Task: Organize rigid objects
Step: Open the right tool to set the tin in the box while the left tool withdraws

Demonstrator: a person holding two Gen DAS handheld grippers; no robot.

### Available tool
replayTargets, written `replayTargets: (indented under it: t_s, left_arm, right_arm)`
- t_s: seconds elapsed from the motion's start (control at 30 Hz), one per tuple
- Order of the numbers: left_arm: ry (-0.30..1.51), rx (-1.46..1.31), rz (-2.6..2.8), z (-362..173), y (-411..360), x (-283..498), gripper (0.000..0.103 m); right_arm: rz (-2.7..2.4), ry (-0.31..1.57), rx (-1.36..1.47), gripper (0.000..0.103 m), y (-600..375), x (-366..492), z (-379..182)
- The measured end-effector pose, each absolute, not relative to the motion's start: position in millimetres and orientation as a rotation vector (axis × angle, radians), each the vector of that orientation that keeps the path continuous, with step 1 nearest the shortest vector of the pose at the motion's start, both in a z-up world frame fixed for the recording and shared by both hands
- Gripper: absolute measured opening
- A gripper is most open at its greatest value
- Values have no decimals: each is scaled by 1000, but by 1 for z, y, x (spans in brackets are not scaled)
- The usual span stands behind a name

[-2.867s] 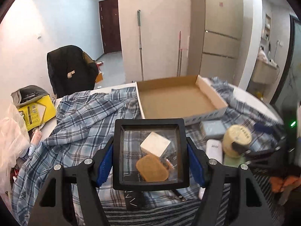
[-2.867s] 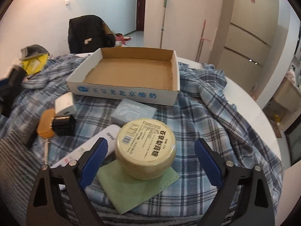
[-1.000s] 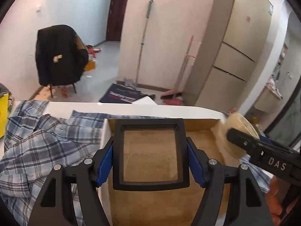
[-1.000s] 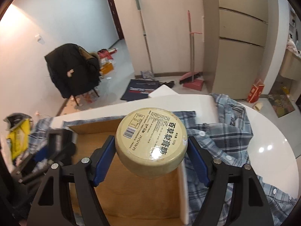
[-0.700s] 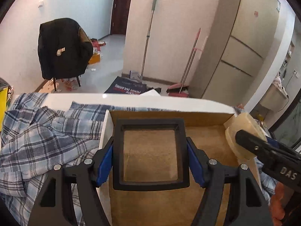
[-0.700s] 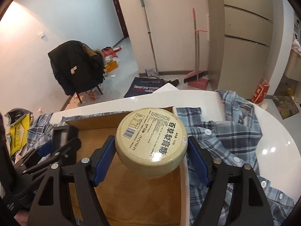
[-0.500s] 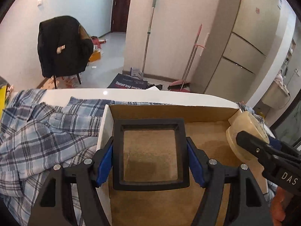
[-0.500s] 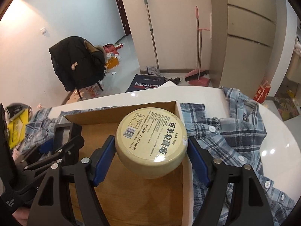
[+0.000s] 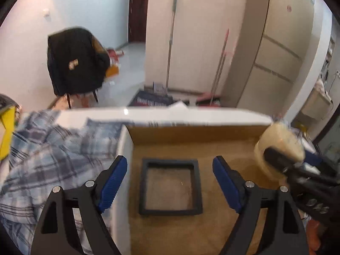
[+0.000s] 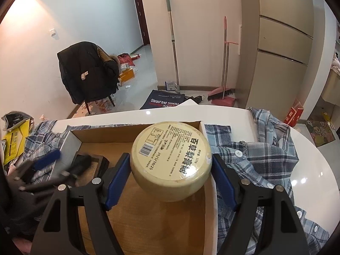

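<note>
An open cardboard box (image 9: 195, 133) with a brown floor sits on the plaid-covered table. A black square frame with a clear pane (image 9: 170, 189) lies flat on the box floor, between the blue pads of my left gripper (image 9: 170, 182) but apart from them; its jaws are opening. My right gripper (image 10: 171, 178) is shut on a round pale-yellow tin with a printed label (image 10: 171, 159), held over the box's right side (image 10: 209, 201). That tin (image 9: 278, 146) and the right gripper show at the right in the left wrist view. The left gripper (image 10: 46, 170) appears blurred in the right wrist view.
A blue plaid shirt (image 9: 53, 148) (image 10: 261, 153) drapes the white table (image 10: 314, 170) on both sides of the box. A yellow packet (image 10: 14, 140) lies at the far left. Beyond the table stand a chair with a black coat (image 10: 87, 74), a mop, a broom and a fridge.
My left gripper has opened and the black frame has dropped from its pads onto the box floor. The right gripper, still holding the tin, has stayed over the box's right side.
</note>
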State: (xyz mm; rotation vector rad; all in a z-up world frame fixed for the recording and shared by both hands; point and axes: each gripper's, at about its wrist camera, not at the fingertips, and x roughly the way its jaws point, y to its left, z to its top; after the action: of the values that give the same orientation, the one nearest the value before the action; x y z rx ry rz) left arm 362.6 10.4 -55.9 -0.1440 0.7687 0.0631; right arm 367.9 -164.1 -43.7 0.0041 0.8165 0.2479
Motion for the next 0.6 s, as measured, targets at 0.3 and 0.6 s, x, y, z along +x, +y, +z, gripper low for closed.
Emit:
replayTargets:
  t_s: [0.3,0.6]
  left_arm:
    - [567,-177,106,-21,33,337,88]
    - [392,-175,19,33,33,299,88]
  right_arm:
    - [234,781,-13,83,-161,368,-49]
    - [193,621,10,96,-172,339,11]
